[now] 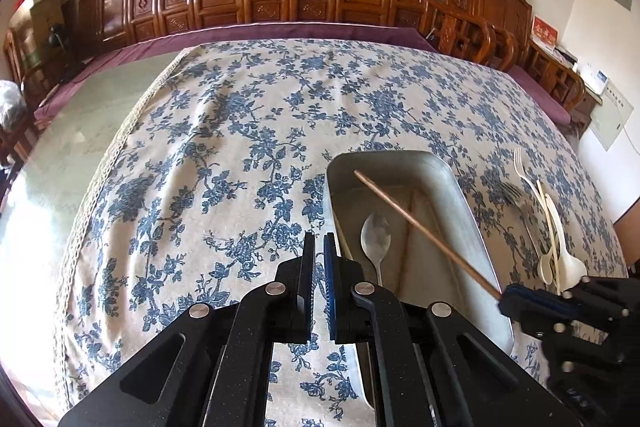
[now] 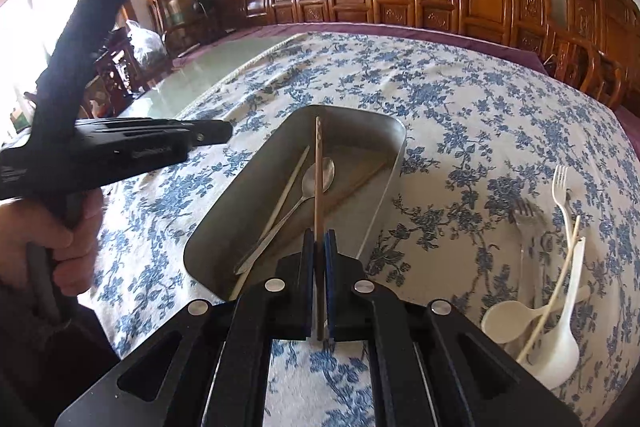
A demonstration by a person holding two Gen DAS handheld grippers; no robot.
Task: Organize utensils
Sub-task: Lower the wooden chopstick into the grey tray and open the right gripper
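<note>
– Two pairs of tongs are working over the blue-flowered cloth on the worktop [image 1: 240,155]. What is the right one carrying?

– The right tongs [image 2: 319,247] are clenching a thin brown wooden chopstick [image 2: 318,179] near its thick end, and its tip is pointing out over the rectangular grey metal tray [image 2: 394,163]. The left tongs [image 1: 319,251] are closed on nothing, hanging just beside the tray's near wall.

– How is that stick likely handling?

– I'm judging it light and stiff, but smooth and round, so it is apt to swivel between the pads. Taking it nearer the middle would steady it; held by the end, the long tip is free to swing.

– And the hands?

– Both tongs are pointing steeply down toward the cloth. In the right-wrist view a hand [image 2: 76,239] is gripping the left tool's handle, off to the tray's left.

– What is lying in the tray already?

– A steel spoon [image 2: 320,175] and a pale chopstick [image 2: 280,203]. White plastic spoons [image 2: 556,347], a white plastic fork [image 2: 560,191] and a metal fork [image 1: 516,195] are waiting to the tray's right.
</note>
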